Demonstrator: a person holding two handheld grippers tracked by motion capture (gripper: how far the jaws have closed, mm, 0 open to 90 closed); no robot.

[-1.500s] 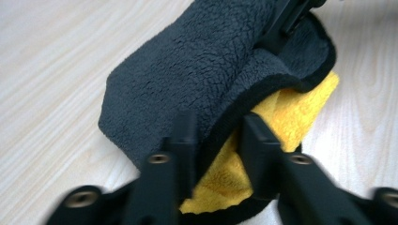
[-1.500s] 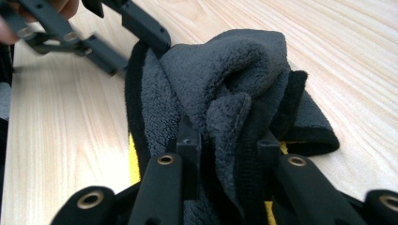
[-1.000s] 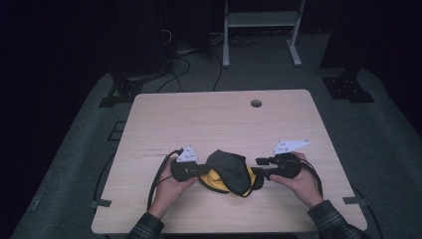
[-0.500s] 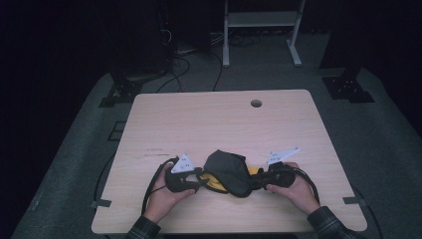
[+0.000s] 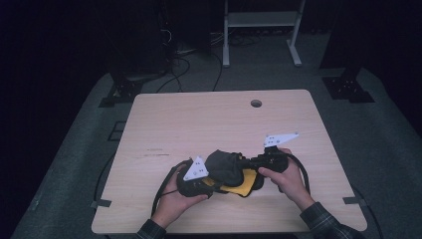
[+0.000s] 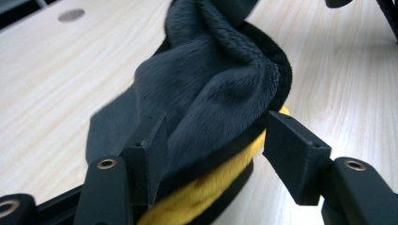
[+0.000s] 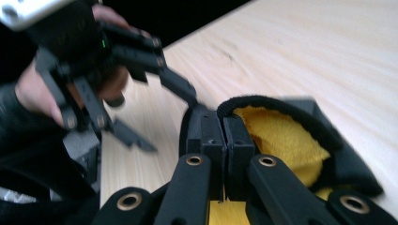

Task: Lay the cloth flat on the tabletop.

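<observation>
A plush cloth (image 5: 226,165), dark grey on one side and yellow (image 5: 240,187) on the other with black trim, lies bunched near the table's front edge. My left gripper (image 5: 211,181) stands open, and a fold of the cloth (image 6: 211,89) bulges between its jaws. My right gripper (image 5: 247,163) comes in from the right. It is shut (image 7: 224,126) on the cloth's black trimmed edge, with yellow plush (image 7: 281,136) beside it. The left gripper (image 7: 171,123) appears blurred in the right gripper view, held in a hand.
The wooden table (image 5: 199,119) has a round cable hole (image 5: 256,103) at the back right. Cables (image 5: 164,186) trail from both grippers over the front edge. A white metal frame (image 5: 259,30) stands on the dark floor beyond.
Both hands came toward the front edge with the cloth. The left gripper then shifted right and the right gripper moved left and back, which bunched the cloth up between them.
</observation>
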